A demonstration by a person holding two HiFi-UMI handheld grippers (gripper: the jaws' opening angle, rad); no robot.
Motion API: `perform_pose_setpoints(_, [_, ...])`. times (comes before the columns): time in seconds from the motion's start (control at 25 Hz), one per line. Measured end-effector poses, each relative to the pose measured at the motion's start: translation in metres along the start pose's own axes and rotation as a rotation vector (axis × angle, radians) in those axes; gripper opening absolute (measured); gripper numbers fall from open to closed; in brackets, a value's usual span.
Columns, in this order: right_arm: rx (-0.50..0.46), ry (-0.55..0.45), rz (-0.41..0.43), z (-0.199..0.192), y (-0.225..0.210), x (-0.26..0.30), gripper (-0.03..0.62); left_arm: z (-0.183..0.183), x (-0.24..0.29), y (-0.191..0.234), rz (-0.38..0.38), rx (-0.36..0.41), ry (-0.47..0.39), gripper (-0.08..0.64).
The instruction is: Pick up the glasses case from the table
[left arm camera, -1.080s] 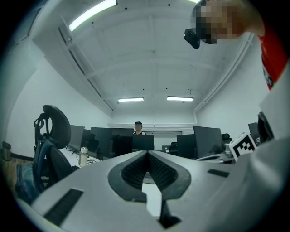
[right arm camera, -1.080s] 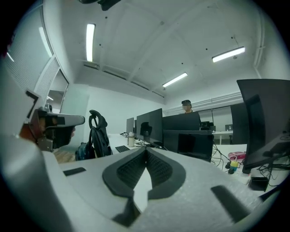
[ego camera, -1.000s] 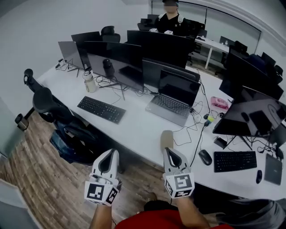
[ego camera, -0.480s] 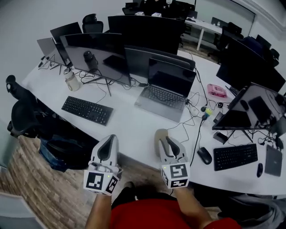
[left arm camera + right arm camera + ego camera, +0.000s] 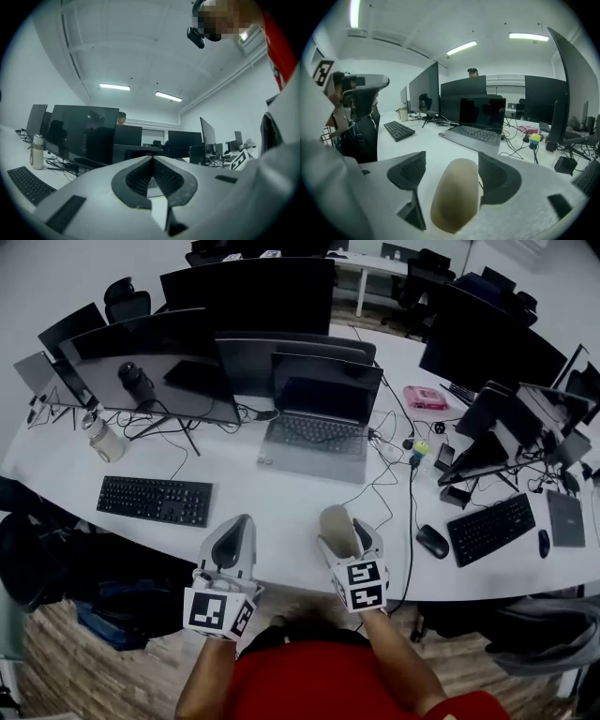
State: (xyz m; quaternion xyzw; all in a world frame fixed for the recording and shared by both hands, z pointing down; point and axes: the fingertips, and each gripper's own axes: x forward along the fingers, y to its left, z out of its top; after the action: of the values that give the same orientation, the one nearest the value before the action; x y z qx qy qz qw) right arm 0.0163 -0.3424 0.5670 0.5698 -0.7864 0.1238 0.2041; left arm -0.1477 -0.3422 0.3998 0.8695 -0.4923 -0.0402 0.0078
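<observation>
As the jaws of the right gripper (image 5: 349, 542) are opening around the glasses case (image 5: 337, 526) near the laptop (image 5: 314, 427), left gripper (image 5: 152, 180) closed and empty, a skewed squeeze could eject it.

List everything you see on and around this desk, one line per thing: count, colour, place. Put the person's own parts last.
glasses case: one, beige, near table edge
laptop: one, grey, open, table centre
keyboards: two, black, one left, one right
mice: two, black, either side of the right keyboard
monitors: several, black, along the back
bottle: one, whitish, far left
pink object: one, right of the laptop
table: one, white
left gripper: one, pale grey, near table edge, jaws together, empty
right gripper: one, pale grey, jaws opening, glasses case between them
</observation>
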Motion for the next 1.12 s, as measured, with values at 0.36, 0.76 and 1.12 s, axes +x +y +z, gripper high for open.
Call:
perform_pose_setpoints(0.36, [0.082,0.167,-0.084,-0.048,-0.014,0.044,0.439,-0.017,0.021,0.014,-0.169,-0.022,0.027,0.011])
perform_pose_setpoints(0.76, [0.051,0.308,-0.138,-0.067,-0.014,0.061,0.414,-0.027,0.030,0.025,-0.223,-0.041,0.052,0.011])
perform_pose_setpoints(1.12, [0.049,0.319,-0.124,-0.067,-0.013,0.061,0.399,-0.031,0.033,0.017,-0.225,-0.050,0.062,0.011])
